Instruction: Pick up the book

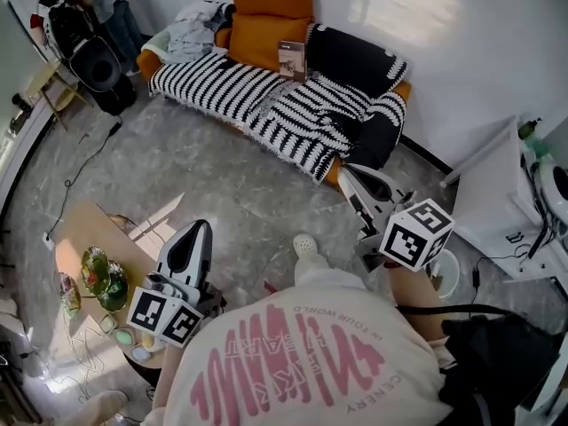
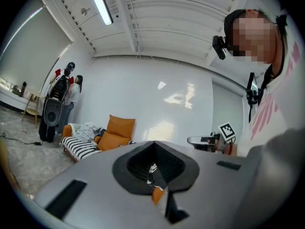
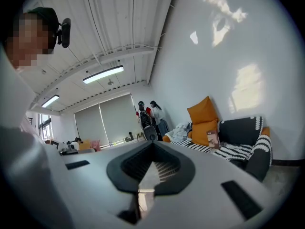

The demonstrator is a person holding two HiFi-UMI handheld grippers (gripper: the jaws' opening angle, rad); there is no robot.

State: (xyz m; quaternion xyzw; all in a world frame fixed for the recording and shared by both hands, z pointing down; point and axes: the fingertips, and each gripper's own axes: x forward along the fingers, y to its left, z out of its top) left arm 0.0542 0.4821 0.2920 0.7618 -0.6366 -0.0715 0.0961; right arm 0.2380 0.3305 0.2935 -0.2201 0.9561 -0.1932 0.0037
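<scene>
The book [image 1: 292, 59] stands upright on the sofa [image 1: 266, 96], leaning against an orange cushion and beside a black-and-white striped blanket. The right gripper view shows the book [image 3: 212, 138] far off, right of centre. My left gripper [image 1: 201, 229] is low at the left, shut and empty, pointing toward the sofa across bare floor. My right gripper [image 1: 346, 172] is at the right, nearer the sofa's end, also shut with nothing in it. In each gripper view the jaws of the left gripper [image 2: 154, 143] and the right gripper [image 3: 152, 143] meet. The left gripper view does not show the book.
A low wooden table [image 1: 84, 238] with green glass dishes stands at the left. A black speaker [image 1: 96, 63] and people are at the back left, with a cable across the floor. White furniture [image 1: 497, 193] stands at the right. Marbled grey floor lies between me and the sofa.
</scene>
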